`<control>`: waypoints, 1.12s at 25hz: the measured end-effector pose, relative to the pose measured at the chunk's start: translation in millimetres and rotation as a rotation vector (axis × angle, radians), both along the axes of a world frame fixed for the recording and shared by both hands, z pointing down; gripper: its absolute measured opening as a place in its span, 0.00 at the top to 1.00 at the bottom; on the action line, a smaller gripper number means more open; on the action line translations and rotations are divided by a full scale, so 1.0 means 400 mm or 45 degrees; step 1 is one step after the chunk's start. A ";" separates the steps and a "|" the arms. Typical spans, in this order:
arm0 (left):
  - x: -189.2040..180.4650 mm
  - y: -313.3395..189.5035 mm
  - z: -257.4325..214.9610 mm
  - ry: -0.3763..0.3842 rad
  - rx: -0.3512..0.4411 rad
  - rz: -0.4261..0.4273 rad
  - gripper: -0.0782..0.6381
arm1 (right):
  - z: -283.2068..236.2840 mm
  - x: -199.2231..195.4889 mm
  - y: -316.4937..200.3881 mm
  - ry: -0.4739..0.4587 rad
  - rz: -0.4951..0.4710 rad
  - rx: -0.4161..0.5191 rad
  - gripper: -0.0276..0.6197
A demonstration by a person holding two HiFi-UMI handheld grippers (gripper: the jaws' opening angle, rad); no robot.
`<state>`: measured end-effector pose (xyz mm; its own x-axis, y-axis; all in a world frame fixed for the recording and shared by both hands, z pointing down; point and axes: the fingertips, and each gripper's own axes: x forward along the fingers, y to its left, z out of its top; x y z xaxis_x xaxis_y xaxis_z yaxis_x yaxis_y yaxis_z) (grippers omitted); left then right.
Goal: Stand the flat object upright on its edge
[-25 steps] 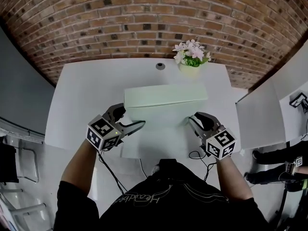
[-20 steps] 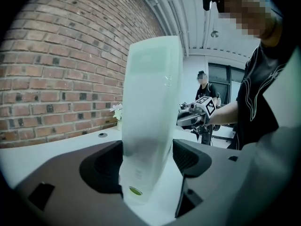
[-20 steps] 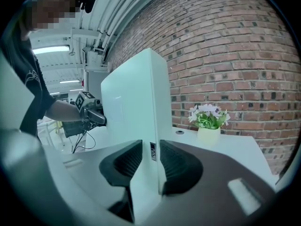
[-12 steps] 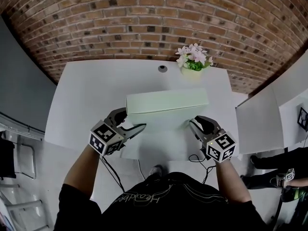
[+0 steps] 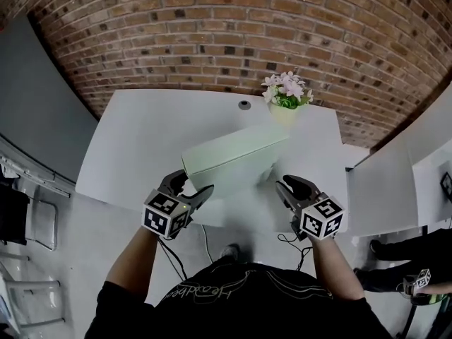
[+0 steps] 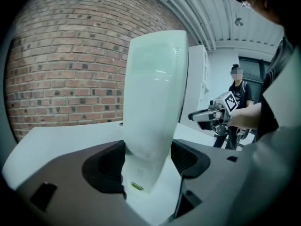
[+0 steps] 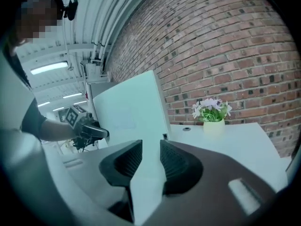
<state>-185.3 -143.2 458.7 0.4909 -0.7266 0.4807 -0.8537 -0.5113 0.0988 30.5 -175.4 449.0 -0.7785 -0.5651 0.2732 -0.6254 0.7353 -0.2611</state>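
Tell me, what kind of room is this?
Probably a workshop or test lab, not a home. There is a bare brick wall, a plain white table with a small pot of flowers, and strip lights and pipes on the ceiling.
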 end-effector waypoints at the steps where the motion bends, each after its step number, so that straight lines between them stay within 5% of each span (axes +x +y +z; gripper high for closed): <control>1: -0.002 0.012 0.000 -0.006 -0.008 -0.049 0.46 | -0.006 0.002 0.012 -0.026 -0.013 -0.013 0.77; 8: 0.002 0.103 0.007 -0.023 -0.039 -0.385 0.46 | -0.023 -0.010 0.136 -0.218 -0.097 -0.181 0.83; 11: 0.016 0.137 0.002 -0.047 -0.036 -0.483 0.46 | -0.035 0.010 0.196 -0.204 -0.147 -0.189 0.95; 22: 0.063 0.231 0.016 -0.040 -0.090 -0.836 0.47 | -0.029 0.170 0.415 -0.171 -0.152 -0.171 0.95; 28: 0.086 0.263 0.007 -0.030 -0.096 -0.942 0.47 | -0.052 0.232 0.458 -0.165 -0.118 -0.140 0.95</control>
